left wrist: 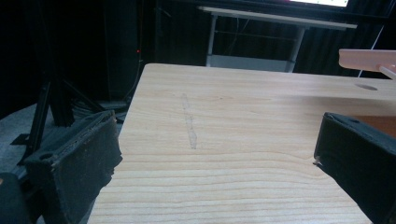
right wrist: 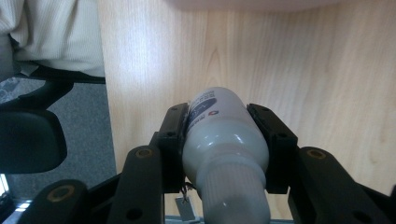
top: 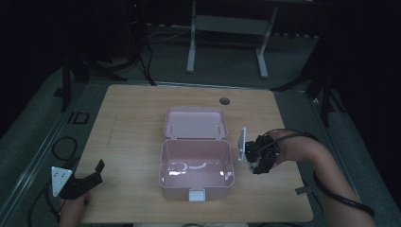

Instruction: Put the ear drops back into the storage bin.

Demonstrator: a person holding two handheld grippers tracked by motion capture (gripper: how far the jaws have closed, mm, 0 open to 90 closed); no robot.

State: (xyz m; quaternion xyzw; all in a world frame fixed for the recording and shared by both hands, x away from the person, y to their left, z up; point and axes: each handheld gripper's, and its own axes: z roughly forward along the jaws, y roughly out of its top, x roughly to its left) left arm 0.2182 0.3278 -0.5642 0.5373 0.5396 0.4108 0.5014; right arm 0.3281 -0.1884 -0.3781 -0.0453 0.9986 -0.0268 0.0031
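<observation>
A wooden table [top: 132, 118] stands in a dim room, and a pink box [top: 196, 170] sits open near its middle, the lid [top: 195, 123] laid back flat away from the person. A pale latch shows on the box's near wall. The right tool [top: 259, 166] hangs just beside the box's right side, arm bent in from the right edge. The left tool [top: 92, 174] rests at the table's near left corner, its jaws parted, well apart from the box.
</observation>
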